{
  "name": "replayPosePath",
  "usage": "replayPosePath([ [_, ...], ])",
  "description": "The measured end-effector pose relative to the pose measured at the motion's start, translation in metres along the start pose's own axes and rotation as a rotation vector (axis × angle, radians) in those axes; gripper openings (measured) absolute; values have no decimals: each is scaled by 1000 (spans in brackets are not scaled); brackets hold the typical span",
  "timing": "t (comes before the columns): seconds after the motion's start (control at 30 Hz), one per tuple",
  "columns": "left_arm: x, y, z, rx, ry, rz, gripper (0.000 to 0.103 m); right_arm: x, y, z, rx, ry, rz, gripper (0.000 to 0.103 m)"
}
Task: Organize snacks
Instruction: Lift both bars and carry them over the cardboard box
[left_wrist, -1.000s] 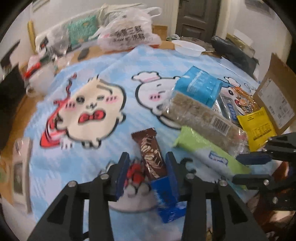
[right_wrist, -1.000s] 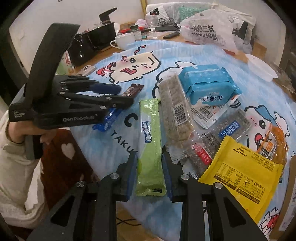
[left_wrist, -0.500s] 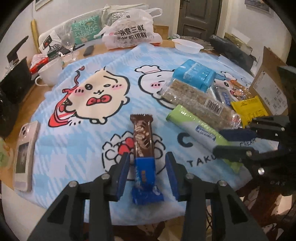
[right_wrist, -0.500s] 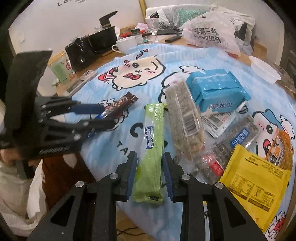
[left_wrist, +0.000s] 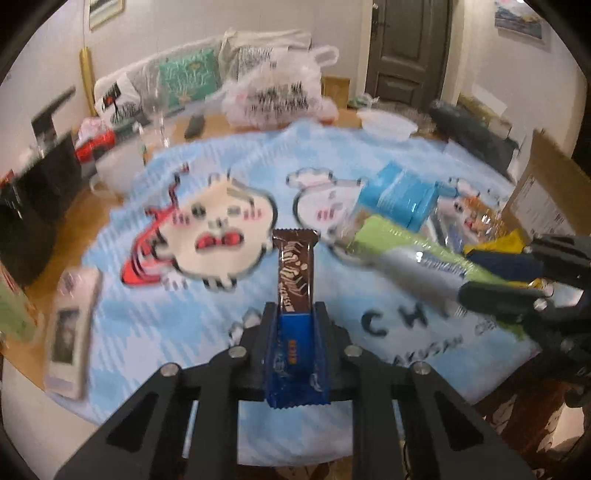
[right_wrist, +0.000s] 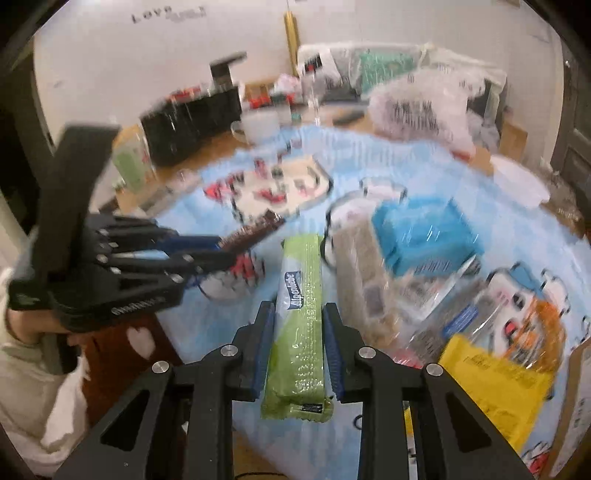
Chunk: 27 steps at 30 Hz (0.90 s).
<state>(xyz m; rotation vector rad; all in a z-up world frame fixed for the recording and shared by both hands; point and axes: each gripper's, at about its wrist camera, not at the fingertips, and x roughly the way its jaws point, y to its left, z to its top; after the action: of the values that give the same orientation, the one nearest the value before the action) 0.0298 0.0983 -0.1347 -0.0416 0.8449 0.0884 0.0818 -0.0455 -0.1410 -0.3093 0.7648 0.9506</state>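
Gripping the chocolate bar (left_wrist: 294, 280) by its blue lower end, your left gripper (left_wrist: 295, 332) is clamped on the wrapper; the brown upper half sticks out past the fingertips above the blue cartoon tablecloth (left_wrist: 177, 314). In the right wrist view the bar (right_wrist: 255, 230) is a brown streak, its print unreadable.

Item two: the green snack stick (right_wrist: 301, 314), pinched along both long sides by your right gripper (right_wrist: 298, 328), its far end pointing toward the table's middle. From the left wrist view the stick (left_wrist: 399, 243) is smeared, its lower end hidden behind the right gripper's fingers (left_wrist: 502, 295).

Remaining stock, all motion-blurred:
- blue packet (right_wrist: 424, 232), resting partly on the long seed bar (right_wrist: 360, 266) beside the green stick
- yellow pouch (right_wrist: 491, 380), its text illegible
- clear-wrapped packets between yellow pouch and blue packet, contents unclear
- cardboard box (left_wrist: 543, 192), cut off at the frame edge
- phone (left_wrist: 68, 332) near the table edge
- white plastic bag (left_wrist: 273, 96) at the far side, lettering unreadable
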Motion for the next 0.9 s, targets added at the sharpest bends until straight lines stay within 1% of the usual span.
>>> replayPosePath([
  [0.07, -9, -2, 10, 10, -30, 2, 16, -21, -2, 10, -3, -54, -10, 22],
  [0.13, -22, -8, 22, 21, -70, 4, 16, -36, -4, 15, -9, -90, -30, 22],
  [0.2, -29, -11, 28, 28, -88, 4, 16, -45, -9, 18, -12, -111, -53, 22],
  [0.23, -31, -13, 30, 29, -92, -4, 16, -47, -13, 17, -4, -108, -66, 22],
  [0.27, -30, -15, 31, 28, -89, -12, 16, -44, -19, 14, 18, -82, -56, 22],
  [0.37, -24, -15, 28, 12, -69, -10, 16, -22, -27, -3, 77, 1, 33, 22],
  [0.4, -19, -13, 25, -1, -54, -16, 16, -7, -25, -13, 80, 43, 42, 22],
  [0.47, -11, -12, 20, -11, -34, -22, 16, 11, -20, -27, 76, 76, 59, 22],
  [0.57, 0, -10, 13, -20, -7, -32, 16, 21, -12, -33, 37, 52, 46, 22],
  [0.63, 5, -7, 10, -24, 1, -33, 16, 26, -10, -33, 21, 57, 26, 25],
  [0.67, 7, -5, 10, -28, 4, -35, 16, 27, -10, -33, 24, 48, 27, 29],
  [0.7, 8, -3, 9, -31, 5, -35, 16, 28, -8, -32, 24, 49, 32, 30],
  [0.73, 9, -2, 9, -32, 6, -37, 16, 30, -6, -31, 16, 48, 26, 30],
  [0.77, 10, -1, 9, -32, 5, -40, 16, 31, -6, -30, 10, 47, 16, 27],
  [0.8, 10, -1, 9, -31, 4, -42, 16, 33, -3, -29, -8, 44, -11, 22],
  [0.9, 4, 1, 12, -29, -13, -43, 16, 35, 3, -29, -58, 46, -55, 21],
])
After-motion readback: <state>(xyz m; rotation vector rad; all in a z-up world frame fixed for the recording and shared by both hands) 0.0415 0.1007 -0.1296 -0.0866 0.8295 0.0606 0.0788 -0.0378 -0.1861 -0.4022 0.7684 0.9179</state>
